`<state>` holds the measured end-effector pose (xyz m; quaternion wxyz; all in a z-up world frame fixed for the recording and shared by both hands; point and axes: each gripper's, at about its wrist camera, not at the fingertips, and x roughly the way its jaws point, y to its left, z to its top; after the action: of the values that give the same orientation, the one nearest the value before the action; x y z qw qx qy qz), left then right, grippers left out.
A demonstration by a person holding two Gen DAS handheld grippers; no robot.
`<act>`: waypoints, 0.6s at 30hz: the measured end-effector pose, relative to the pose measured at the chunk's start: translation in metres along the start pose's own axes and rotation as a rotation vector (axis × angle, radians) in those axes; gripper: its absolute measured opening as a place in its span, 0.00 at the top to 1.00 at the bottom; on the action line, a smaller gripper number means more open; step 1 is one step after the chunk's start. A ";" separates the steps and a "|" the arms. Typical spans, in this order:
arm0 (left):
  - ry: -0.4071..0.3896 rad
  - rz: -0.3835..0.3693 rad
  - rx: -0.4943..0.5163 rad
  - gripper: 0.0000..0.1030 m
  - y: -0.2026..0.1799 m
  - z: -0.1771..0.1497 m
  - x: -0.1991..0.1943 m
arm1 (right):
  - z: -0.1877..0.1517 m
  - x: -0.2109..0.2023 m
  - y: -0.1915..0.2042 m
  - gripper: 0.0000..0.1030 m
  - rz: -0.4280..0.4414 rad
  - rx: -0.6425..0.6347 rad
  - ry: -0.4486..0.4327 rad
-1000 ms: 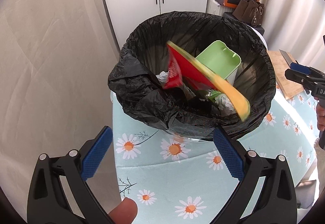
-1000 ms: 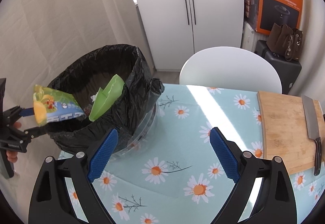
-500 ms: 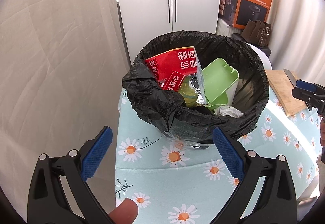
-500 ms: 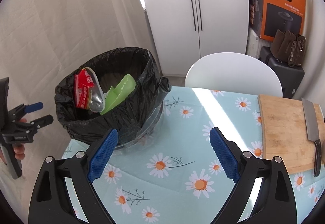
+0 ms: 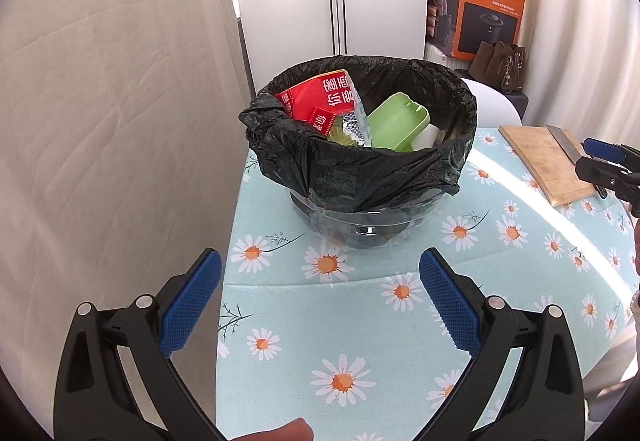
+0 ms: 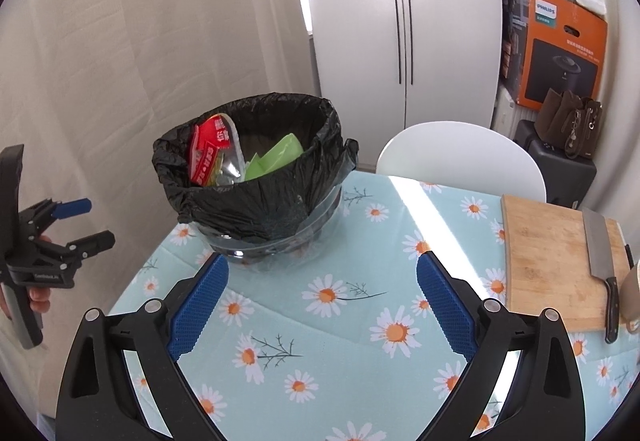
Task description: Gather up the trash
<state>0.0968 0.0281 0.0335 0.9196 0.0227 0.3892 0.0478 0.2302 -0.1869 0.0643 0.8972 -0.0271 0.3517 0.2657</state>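
**Wrappers and Tray Fill Lined Bin on Daisy Table**

A clear bin (image 5: 362,219) with a black liner (image 5: 360,169) stands on the daisy-print table (image 5: 360,321). Inside, a red snack wrapper (image 5: 320,99) leans against the liner's rim beside a green tray (image 5: 396,123); whatever lies beneath is hidden. The left gripper (image 5: 318,305) and right gripper (image 6: 322,305) hover spread wide, holding nothing. A cleaver (image 6: 598,247) rests on the cutting board (image 6: 552,257), its edge partly cut off.

Snack wrapper (image 5: 320,101), a second ago falling, now settled inside the bin (image 5: 360,145). Left gripper (image 5: 316,301) drawn back, farther from the bin.
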 end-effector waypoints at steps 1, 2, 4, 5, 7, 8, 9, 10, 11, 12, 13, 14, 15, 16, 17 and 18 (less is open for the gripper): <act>-0.002 -0.005 0.001 0.06 -0.002 -0.003 -0.003 | -0.003 -0.003 0.002 0.10 -0.005 -0.007 -0.003; -0.003 -0.008 0.003 0.06 -0.004 -0.006 -0.006 | -0.005 -0.006 0.003 0.10 -0.005 -0.011 -0.006; -0.005 0.000 0.013 0.06 -0.007 -0.013 -0.010 | -0.011 -0.011 0.005 0.09 0.007 -0.007 -0.013; -0.004 0.007 0.019 0.06 -0.008 -0.016 -0.012 | -0.013 -0.014 0.006 0.09 0.009 -0.007 -0.018; 0.007 0.019 0.024 0.06 -0.009 -0.024 -0.014 | -0.019 -0.021 0.009 0.08 -0.002 -0.012 -0.033; 0.009 0.021 0.024 0.06 -0.009 -0.027 -0.016 | -0.021 -0.023 0.009 0.08 -0.003 -0.017 -0.034; 0.012 0.020 0.021 0.06 -0.008 -0.031 -0.018 | -0.023 -0.025 0.010 0.08 -0.003 -0.019 -0.033; 0.017 0.020 0.017 0.06 -0.008 -0.034 -0.019 | -0.025 -0.027 0.010 0.08 -0.006 -0.018 -0.034; 0.019 0.019 0.012 0.06 -0.007 -0.037 -0.020 | -0.027 -0.027 0.011 0.08 -0.008 -0.019 -0.034; 0.020 0.017 0.006 0.06 -0.005 -0.039 -0.021 | -0.029 -0.028 0.012 0.08 -0.011 -0.022 -0.033; 0.022 0.014 0.001 0.06 -0.004 -0.041 -0.021 | -0.031 -0.028 0.012 0.08 -0.017 -0.027 -0.031; 0.023 0.014 -0.004 0.06 -0.002 -0.042 -0.022 | -0.034 -0.027 0.013 0.08 -0.023 -0.031 -0.027; 0.021 0.020 -0.010 0.06 0.000 -0.044 -0.023 | -0.036 -0.026 0.013 0.08 -0.025 -0.035 -0.023; 0.017 0.027 -0.015 0.06 0.002 -0.044 -0.025 | -0.037 -0.025 0.013 0.08 -0.025 -0.039 -0.020; 0.014 0.028 -0.020 0.06 0.003 -0.045 -0.026 | -0.039 -0.025 0.013 0.08 -0.024 -0.039 -0.019; 0.011 0.029 -0.024 0.06 0.005 -0.046 -0.029 | -0.041 -0.024 0.013 0.08 -0.022 -0.035 -0.016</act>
<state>0.0438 0.0304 0.0225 0.9168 0.0169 0.3935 0.0657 0.1839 -0.1965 0.0510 0.9023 -0.0446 0.3394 0.2622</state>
